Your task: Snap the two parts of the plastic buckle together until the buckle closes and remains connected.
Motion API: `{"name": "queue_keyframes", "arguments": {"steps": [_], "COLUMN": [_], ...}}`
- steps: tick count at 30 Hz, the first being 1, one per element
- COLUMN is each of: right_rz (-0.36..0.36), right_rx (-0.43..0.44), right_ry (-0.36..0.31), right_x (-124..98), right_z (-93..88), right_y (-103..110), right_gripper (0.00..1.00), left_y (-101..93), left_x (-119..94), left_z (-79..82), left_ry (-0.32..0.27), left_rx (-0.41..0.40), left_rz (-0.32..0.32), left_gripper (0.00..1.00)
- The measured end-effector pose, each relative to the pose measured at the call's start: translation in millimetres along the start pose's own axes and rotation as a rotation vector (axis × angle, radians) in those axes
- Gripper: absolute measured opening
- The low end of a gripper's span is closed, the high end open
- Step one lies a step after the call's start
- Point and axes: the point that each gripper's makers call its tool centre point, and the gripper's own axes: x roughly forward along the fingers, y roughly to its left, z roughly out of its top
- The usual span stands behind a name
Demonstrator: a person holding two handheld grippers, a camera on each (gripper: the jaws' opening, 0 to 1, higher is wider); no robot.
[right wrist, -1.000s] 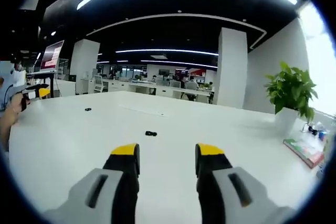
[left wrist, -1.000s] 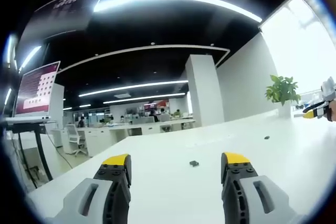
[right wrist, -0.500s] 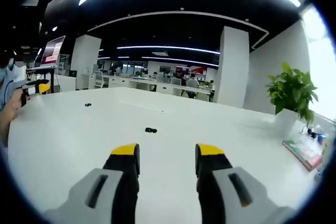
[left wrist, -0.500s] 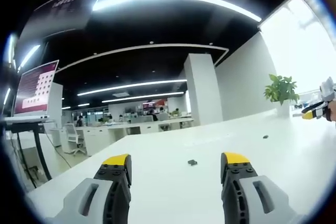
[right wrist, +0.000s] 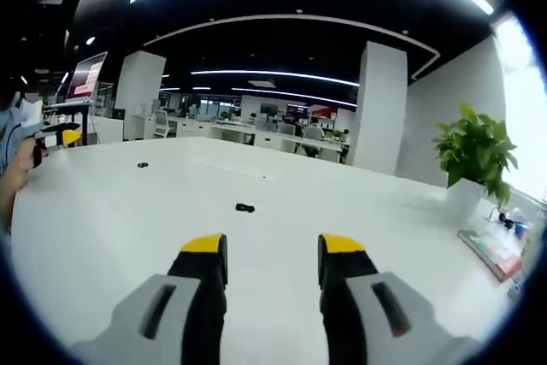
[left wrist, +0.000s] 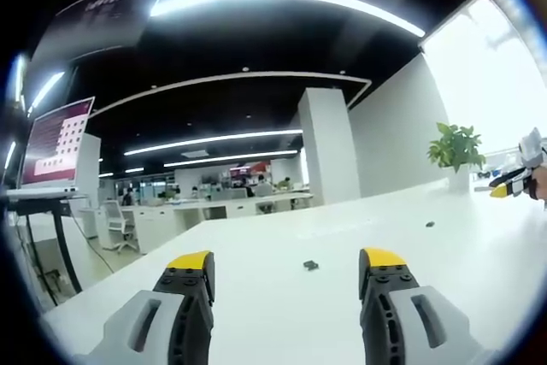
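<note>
Left gripper (left wrist: 288,264): jaws wide apart, nothing between them, held low over the white tabletop (left wrist: 256,314). Right gripper (right wrist: 273,250): jaws parted somewhat less, also empty, likewise above the tabletop.

Buckle parts: two small dark pieces lying well apart on the tabletop. In the left gripper view, the near buckle piece (left wrist: 311,265) sits ahead of the left gripper, roughly on line between its jaws; the far buckle piece (left wrist: 429,224) lies further off to the right, toward the right gripper's side. In the right gripper view, that second piece (right wrist: 244,208) lies ahead of the right jaws, slightly left of centre. Too small to tell which piece is the pronged half and which the socket.

Surroundings: potted plant (right wrist: 475,156) at the table's far edge, a flat book-like item (right wrist: 489,247) beside it.

Step in hand, as I judge it: approach, before any pickup. Nothing grasped, nothing joined.

Next move calls for: each gripper advancing and lowering onto its own piece, jaws straddling it, closing on the body so the mating end stays free for the snap.
</note>
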Motion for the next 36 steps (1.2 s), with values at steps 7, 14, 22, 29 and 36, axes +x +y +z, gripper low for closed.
{"name": "queue_keyframes", "arguments": {"steps": [7, 14, 22, 29, 36], "right_rz": [-0.008, -0.008, -0.002, 0.014, 0.039], "right_rx": [-0.001, -0.004, -0.003, -0.001, -0.016], "right_ry": [0.009, 0.007, -0.003, 0.008, -0.001], "right_x": [-0.6, -2.4, -4.5, -4.4, -5.7], "right_z": [-1.6, -1.1, 1.3, -0.5, 2.9], "right_y": [-1.3, -1.1, 0.8, 2.9, 10.0], "right_gripper": [0.42, 0.42, 0.42, 0.42, 0.42], "left_y": [-1.4, -3.4, -1.9, -2.4, -4.0], "left_x": [-1.7, -4.4, -5.9, -5.1, -2.6], "left_z": [0.8, 1.3, 2.0, -0.5, -7.2], "left_ry": [0.0, 0.004, -0.001, 0.012, 0.061], "left_rx": [-0.016, -0.039, -0.055, -0.057, -0.066], "left_rz": [-0.011, -0.023, -0.015, -0.016, -0.033], "left_gripper": [0.69, 0.66, 0.65, 0.62, 0.6]}}
